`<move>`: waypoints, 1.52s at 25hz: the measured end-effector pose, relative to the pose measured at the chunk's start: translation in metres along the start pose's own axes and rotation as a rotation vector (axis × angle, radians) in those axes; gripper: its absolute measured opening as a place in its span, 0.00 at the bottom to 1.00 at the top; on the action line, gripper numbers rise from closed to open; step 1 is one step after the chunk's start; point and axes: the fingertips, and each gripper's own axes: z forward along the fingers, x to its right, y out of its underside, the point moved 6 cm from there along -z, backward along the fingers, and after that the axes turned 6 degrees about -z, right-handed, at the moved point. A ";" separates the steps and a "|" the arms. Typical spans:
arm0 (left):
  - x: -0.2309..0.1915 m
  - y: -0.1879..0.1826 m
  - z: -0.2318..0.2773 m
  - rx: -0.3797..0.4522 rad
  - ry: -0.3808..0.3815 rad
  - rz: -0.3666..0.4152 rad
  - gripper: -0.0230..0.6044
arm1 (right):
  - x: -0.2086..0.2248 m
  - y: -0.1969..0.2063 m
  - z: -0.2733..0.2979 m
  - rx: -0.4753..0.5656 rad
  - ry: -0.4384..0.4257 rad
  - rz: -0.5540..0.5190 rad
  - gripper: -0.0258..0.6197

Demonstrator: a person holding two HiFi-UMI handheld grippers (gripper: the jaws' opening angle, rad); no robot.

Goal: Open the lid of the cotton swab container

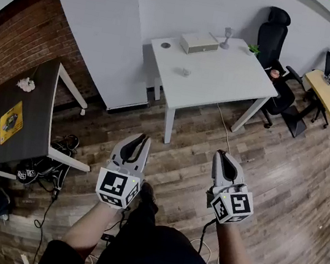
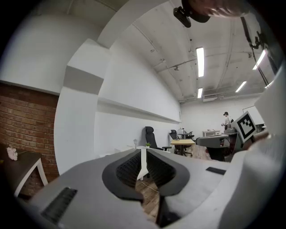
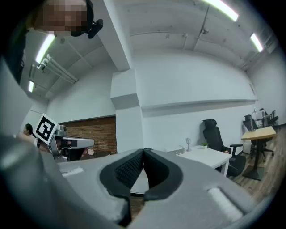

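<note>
A small clear object (image 1: pixel 185 72), possibly the cotton swab container, stands on the white table (image 1: pixel 222 81) across the room; it is too small to identify. My left gripper (image 1: pixel 141 138) and right gripper (image 1: pixel 221 155) hover side by side over the wooden floor, well short of that table. Both are shut with nothing between the fingers. In the left gripper view the left gripper (image 2: pixel 142 151) points at the table's leg. In the right gripper view the right gripper (image 3: pixel 143 150) has its tips touching, with the white table (image 3: pixel 203 156) beyond.
A beige box (image 1: pixel 199 42), a small lamp (image 1: pixel 226 37) and a plant (image 1: pixel 253 48) sit at the table's far edge. A black office chair (image 1: pixel 273 33) stands behind it. A dark table (image 1: pixel 27 119) lies left, with cables (image 1: pixel 48 166) beneath. A wooden desk (image 1: pixel 325 91) is far right.
</note>
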 end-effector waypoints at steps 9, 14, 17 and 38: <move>0.090 0.009 -0.084 0.007 0.025 0.038 0.09 | -0.019 -0.014 -0.123 0.036 0.020 -0.038 0.04; 0.105 0.007 -0.097 0.011 0.029 0.049 0.09 | -0.018 -0.015 -0.145 0.039 0.037 -0.034 0.04; 0.102 0.005 -0.096 0.013 0.024 0.051 0.09 | -0.019 -0.016 -0.143 0.048 0.030 -0.035 0.04; -0.040 0.003 0.049 0.000 0.196 -0.010 0.37 | -0.001 -0.025 0.036 0.025 0.046 -0.114 0.34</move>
